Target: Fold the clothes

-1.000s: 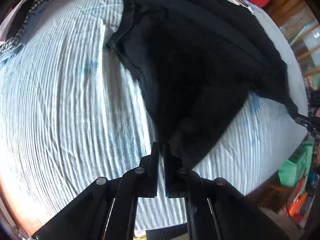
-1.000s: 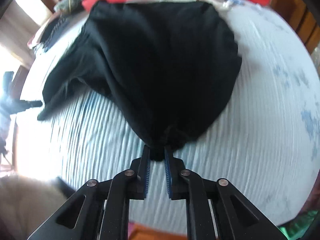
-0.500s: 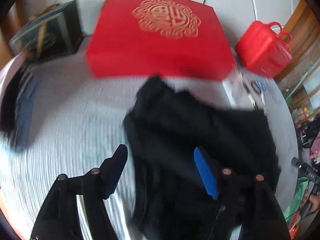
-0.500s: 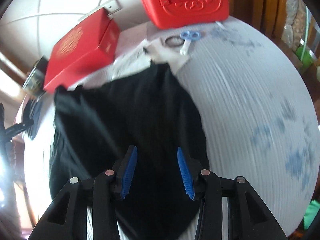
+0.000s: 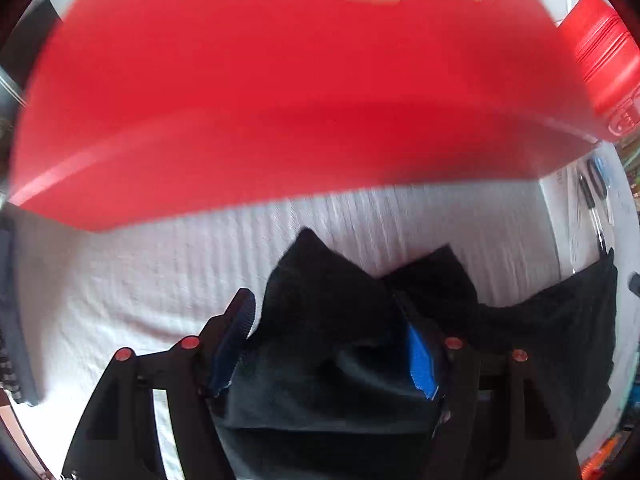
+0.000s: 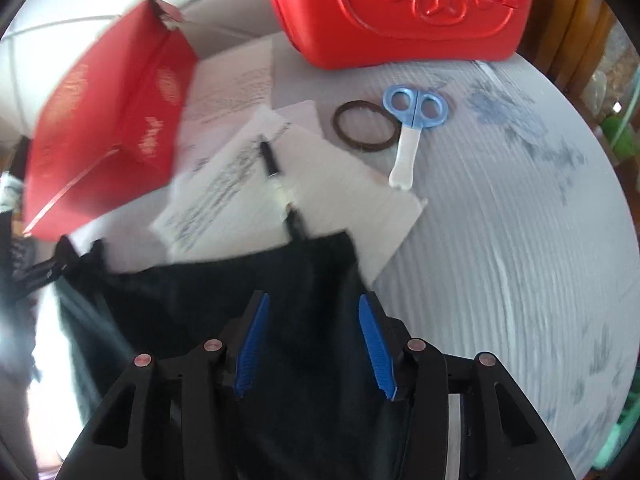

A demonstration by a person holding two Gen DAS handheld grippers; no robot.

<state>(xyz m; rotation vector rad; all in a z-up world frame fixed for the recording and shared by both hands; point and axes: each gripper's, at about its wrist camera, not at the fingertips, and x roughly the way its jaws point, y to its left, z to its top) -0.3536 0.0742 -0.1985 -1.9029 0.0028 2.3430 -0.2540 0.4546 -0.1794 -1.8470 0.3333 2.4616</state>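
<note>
Found the worktop (image 5: 120, 280) covered with white ribbed cloth, and a flat red box (image 5: 280, 100) filling the far side, very near the left camera. Noted the black garment (image 5: 320, 300) lying bunched on the far part of the worktop, in front of that box, with two corners standing up and its right edge over the papers (image 6: 352, 184). Saw a red case (image 6: 400, 12) behind them.

Found the left tongs (image 5: 326, 316) spread wide, with cloth between the jaws but not pinched. Found the right tongs (image 6: 313, 308) also spread, above the garment (nothing held there either).

Noted small scissors (image 6: 412, 120), a brown ring (image 6: 364, 126) and a pen (image 6: 272, 160) close by, the pen reaching down to the garment's edge.

Judged the risks so: could drag papers and pen along if the cloth is pulled; could knock the box with the left tongs; could catch several layers at once and get a crooked fold.
</note>
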